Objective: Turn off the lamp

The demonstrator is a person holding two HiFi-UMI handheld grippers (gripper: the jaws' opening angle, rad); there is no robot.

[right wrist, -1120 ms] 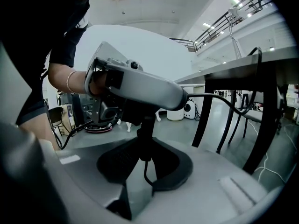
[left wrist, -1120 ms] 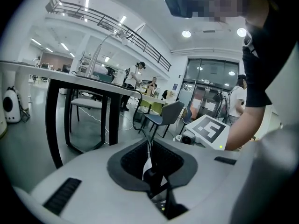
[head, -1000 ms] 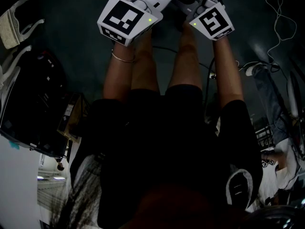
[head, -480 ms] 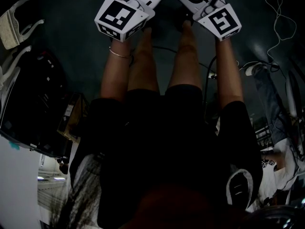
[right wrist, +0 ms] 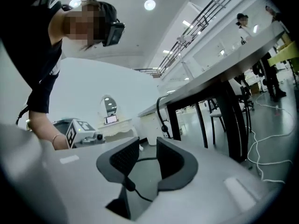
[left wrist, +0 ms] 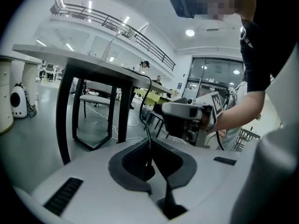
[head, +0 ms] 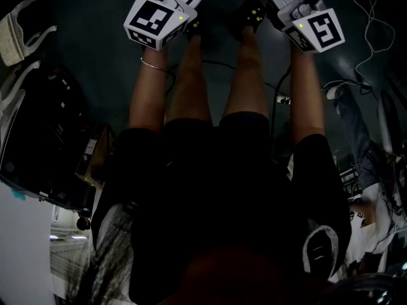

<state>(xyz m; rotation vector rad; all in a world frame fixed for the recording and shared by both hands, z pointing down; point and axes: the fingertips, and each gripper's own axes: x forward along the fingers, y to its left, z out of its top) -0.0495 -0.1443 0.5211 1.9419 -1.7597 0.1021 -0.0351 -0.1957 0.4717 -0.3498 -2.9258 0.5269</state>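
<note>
Left gripper (left wrist: 150, 154) jaws, just closing, pinch the black cord (left wrist: 149, 120); right gripper (right wrist: 146, 153) jaws, just opening, straddle it. Tugging toward 6 o'clock could topple the unseen lamp.

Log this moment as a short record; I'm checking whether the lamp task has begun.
left gripper: jaws nearly together, just been closing; dark cord shows in the slit, grip unclear
right gripper: jaws apart, just been opening; nothing gripped
table: ahead of both grippers
lamp: not made out
task: not visibly begun
</note>
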